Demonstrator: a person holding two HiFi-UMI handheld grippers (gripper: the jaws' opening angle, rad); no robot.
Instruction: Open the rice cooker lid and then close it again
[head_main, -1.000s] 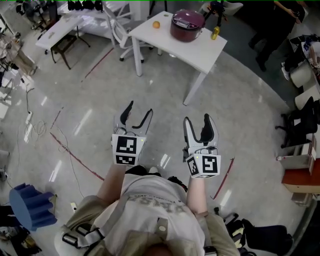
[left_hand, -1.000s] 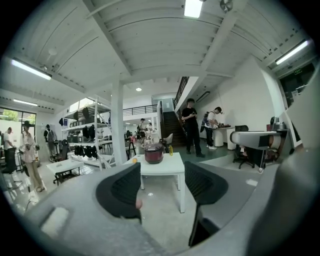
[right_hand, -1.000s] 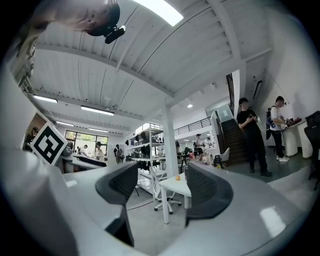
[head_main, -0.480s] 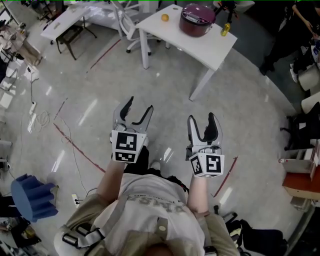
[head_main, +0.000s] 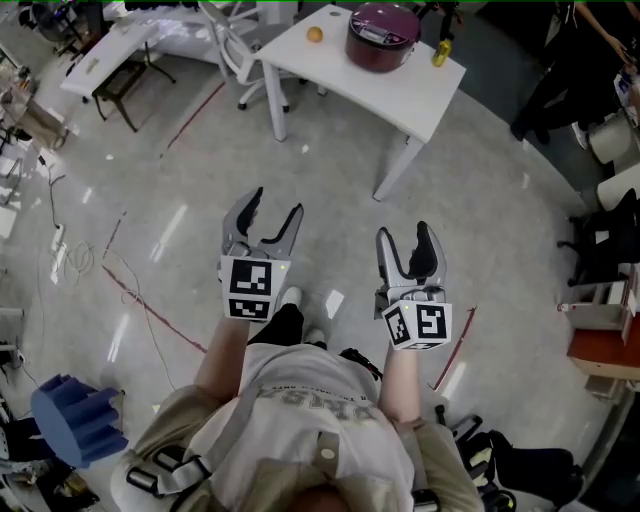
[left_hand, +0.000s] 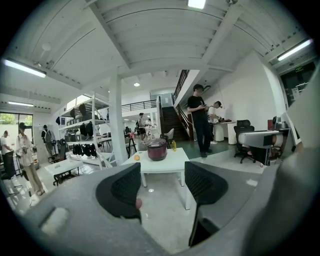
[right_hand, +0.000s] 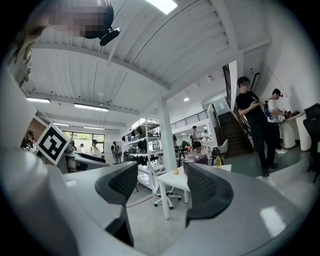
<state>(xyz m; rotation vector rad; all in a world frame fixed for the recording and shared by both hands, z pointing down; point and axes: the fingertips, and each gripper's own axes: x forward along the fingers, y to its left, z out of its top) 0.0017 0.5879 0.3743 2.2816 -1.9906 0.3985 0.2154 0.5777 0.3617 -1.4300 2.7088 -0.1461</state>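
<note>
Rice cooker (head_main: 381, 36) lid shut, on far counter (head_main: 335, 72), well ahead of left hand-held gripper (head_main: 276, 204), right hand-held gripper (head_main: 405, 234); both gaping, empty

Both tools (head_main: 268, 219) (head_main: 408, 246) open, empty.

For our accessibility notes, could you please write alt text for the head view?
A person holds the left gripper and right gripper, both open and empty, over a glossy floor, facing a white table ahead bearing a closed maroon rice cooker, an orange fruit and a yellow bottle.
</note>
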